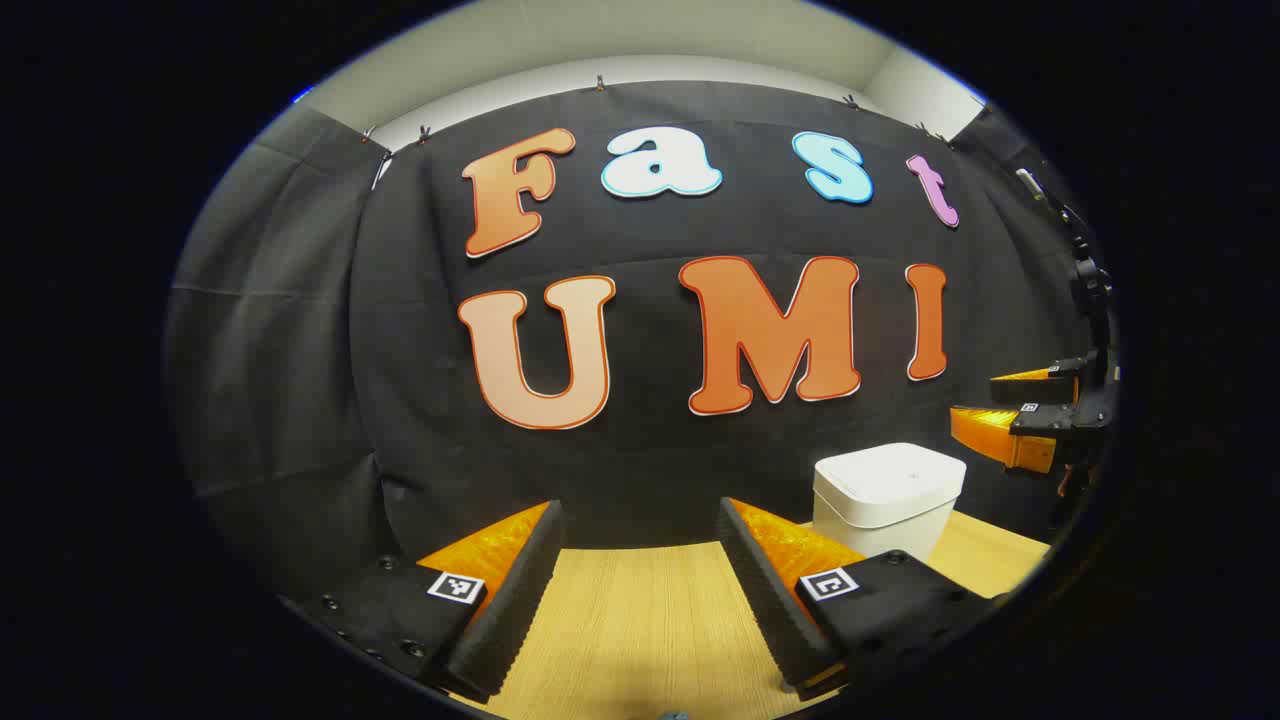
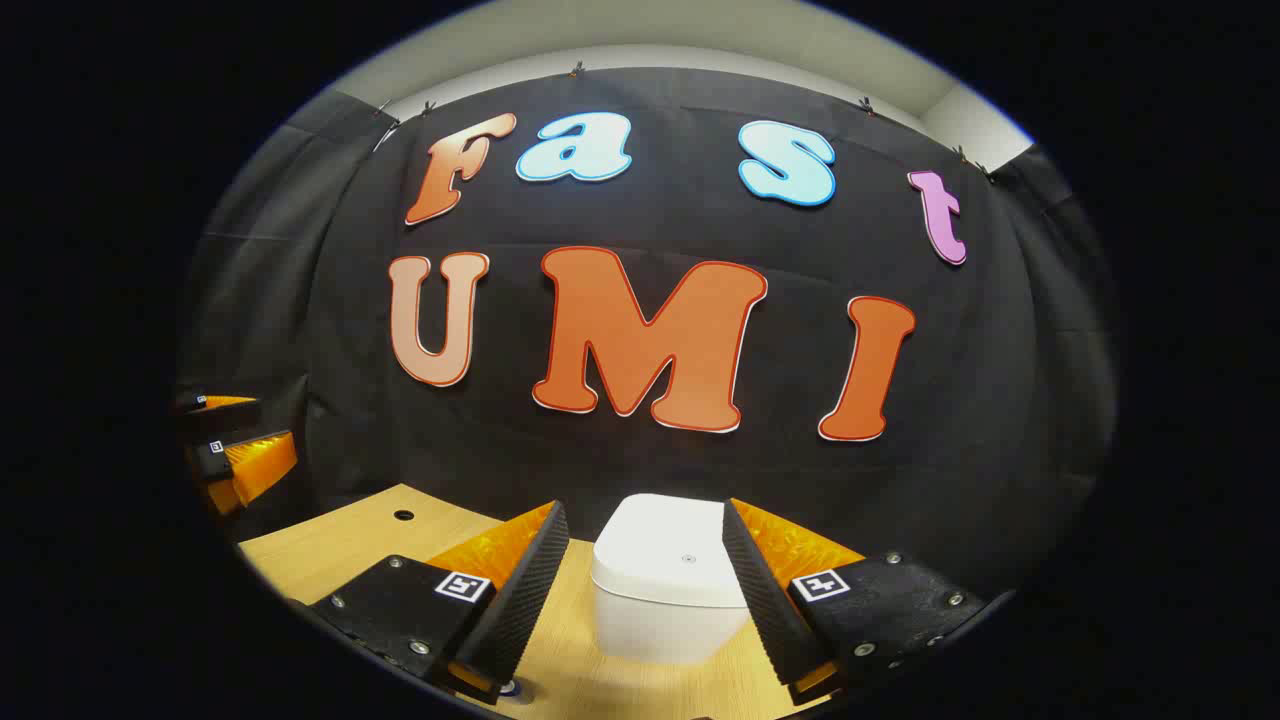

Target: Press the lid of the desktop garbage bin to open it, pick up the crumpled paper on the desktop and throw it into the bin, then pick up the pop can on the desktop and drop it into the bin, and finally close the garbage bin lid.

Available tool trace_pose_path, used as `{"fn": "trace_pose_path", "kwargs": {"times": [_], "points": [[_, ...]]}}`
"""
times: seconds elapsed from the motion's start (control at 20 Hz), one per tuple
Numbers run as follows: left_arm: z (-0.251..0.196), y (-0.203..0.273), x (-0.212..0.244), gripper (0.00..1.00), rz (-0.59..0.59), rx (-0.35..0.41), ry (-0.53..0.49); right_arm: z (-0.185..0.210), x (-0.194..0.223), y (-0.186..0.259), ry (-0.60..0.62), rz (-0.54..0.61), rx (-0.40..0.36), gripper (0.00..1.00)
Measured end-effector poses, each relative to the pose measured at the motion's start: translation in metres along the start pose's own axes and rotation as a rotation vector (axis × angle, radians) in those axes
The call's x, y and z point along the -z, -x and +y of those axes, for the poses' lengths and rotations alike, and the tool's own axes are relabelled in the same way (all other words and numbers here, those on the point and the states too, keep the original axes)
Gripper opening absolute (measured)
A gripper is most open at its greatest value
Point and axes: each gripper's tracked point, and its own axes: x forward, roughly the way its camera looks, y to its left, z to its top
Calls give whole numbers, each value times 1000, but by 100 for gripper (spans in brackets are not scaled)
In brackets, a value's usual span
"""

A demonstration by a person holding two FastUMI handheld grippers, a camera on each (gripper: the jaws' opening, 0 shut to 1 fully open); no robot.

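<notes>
So in the left gripper view, the left gripper (image 1: 640, 590) sat at 6 o'clock with its two fingers spread wide apart and nothing between them, just bare table (image 1: 640, 620). The garbage bin (image 1: 885, 495) was off at about 4 o'clock, standing on the table just past the right-hand finger, lid down flat. That view also caught the right gripper (image 1: 1000, 410) out at 3 o'clock, up in the air beside the bin and above lid level, fingers apart too.

The right gripper view was a different story: the bin (image 2: 670, 590) sat dead centre at 6 o'clock, framed between the right gripper's (image 2: 640, 590) own parted fingers. Whether the fingers touched the bin's sides I couldn't tell, it looked like it stood a bit beyond them. The left gripper (image 2: 235, 440) peeked in at 9 o'clock, fingers apart. This view also showed a small round hole (image 2: 403, 515) in the tabletop (image 2: 330, 550) around 8 o'clock, which the other view didn't.

Looks-wise: the bin was a smooth white plastic box with rounded corners and a slightly domed lid with a tiny dot in the middle. The table was pale wood grain. The finger pads (image 1: 520, 590) were ribbed, like little saw teeth.
</notes>
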Motion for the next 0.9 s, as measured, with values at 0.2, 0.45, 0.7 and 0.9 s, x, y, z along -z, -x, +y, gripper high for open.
{"fn": "trace_pose_path", "kwargs": {"times": [0.2, 0.45, 0.7, 0.9], "points": [[0, -4, -2, 99, -11, -4, -8, 2, -1, -2, -2, 1, -11, 94], [-3, -5, -1, 99, -9, 2, -9, 3, 1, -5, -7, 9, -19, 94], [-4, -8, -4, 99, -17, -1, -13, 4, 0, -5, 5, 1, -22, 94], [-7, -8, -1, 99, -9, 7, -13, 1, 8, -9, -3, 35, -17, 90]]}}
